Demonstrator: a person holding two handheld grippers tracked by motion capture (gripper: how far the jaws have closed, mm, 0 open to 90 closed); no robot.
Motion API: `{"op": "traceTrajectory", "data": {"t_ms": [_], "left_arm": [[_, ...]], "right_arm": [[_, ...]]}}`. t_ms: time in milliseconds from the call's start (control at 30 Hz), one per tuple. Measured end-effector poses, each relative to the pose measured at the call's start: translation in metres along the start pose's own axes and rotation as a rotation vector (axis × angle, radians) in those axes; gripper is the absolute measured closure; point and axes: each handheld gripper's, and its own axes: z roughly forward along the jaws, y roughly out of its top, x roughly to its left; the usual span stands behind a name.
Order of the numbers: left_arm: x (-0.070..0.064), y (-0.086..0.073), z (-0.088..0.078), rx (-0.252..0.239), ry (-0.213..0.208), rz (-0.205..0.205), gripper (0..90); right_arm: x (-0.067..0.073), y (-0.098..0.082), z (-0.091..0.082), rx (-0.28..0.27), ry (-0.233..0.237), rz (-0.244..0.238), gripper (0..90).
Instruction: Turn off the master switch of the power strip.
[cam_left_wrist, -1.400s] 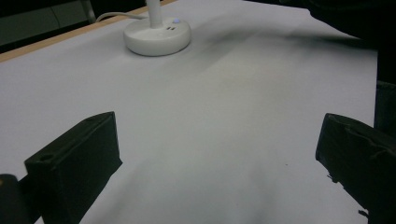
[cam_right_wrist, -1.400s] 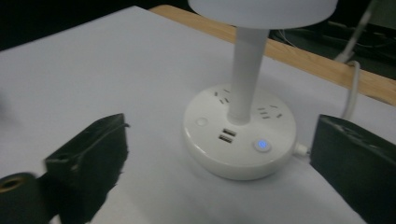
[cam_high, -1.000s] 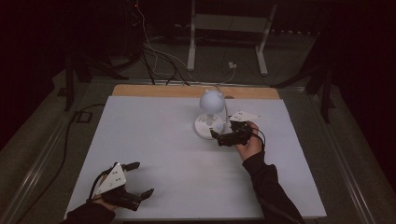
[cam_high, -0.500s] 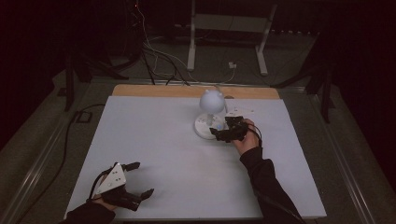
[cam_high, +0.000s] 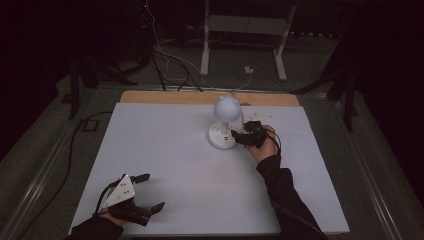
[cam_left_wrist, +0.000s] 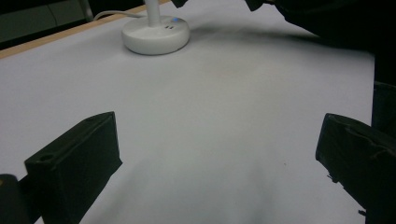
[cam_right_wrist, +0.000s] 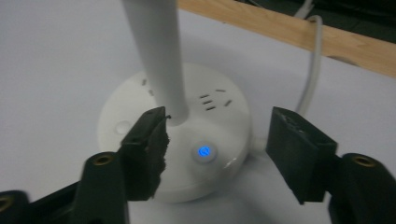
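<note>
Room: dark, stands and loose cables on the floor behind; white table (cam_high: 165, 165) with a wood strip along its far edge.
Lamp (cam_high: 224, 122): far centre-right of the table, upright. Round white base, thin stem, globe head on top. Cord leaves the back of the base toward the far edge.
Base detail: the right gripper view shows socket slots on top and a lit blue button (cam_right_wrist: 204, 151) at the front rim, so the lamp looks powered.
Right gripper (cam_high: 241, 139): at the base's near-right side, pointing at it. Jaws about half open and just been closing; they straddle the front of the base with the button between them. One jaw tip sits right at the foot of the stem; contact can't be confirmed. Pads not pressing on anything, nothing held.
Why there: my read is it's lined up on the button or stem foot, to switch the lamp or to grip it.
Left gripper (cam_high: 145, 192): near-left corner of the table, well apart from the lamp. Jaws wide, empty, bare table between them. Looks parked clear of the working hand.
</note>
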Motion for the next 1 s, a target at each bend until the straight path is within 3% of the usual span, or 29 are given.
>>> {"op": "traceTrajectory", "data": {"t_ms": [100,433,500,533,600,1000], "left_arm": [[-0.0002,0.0000,-0.0001,0.000,0.001,0.000,0.4],[0.0000,0.0001,-0.0002,-0.002,-0.001,-0.001,0.4],[0.0000,0.0000,-0.0002,-0.001,0.000,0.000,0.3],[0.0001,0.0000,-0.0002,0.000,0.000,0.001,0.4],[0.0000,0.0001,-0.0003,-0.002,-0.001,-0.001,0.3],[0.0000,0.0000,0.0000,0.000,0.000,0.000,0.4]], "right_arm": [[-0.0011,0.0002,-0.0010,-0.010,-0.009,0.003,50.7],[-0.0003,0.0027,-0.0028,-0.055,-0.031,-0.007,50.1],[-0.0001,0.0041,-0.0026,-0.027,-0.042,0.044,51.9],[-0.0001,0.0041,-0.0030,-0.035,-0.053,0.040,53.2],[-0.0003,0.0049,-0.0040,-0.037,-0.076,0.026,58.8],[0.0039,0.0099,-0.0098,-0.032,-0.108,0.096,90.0]]}}
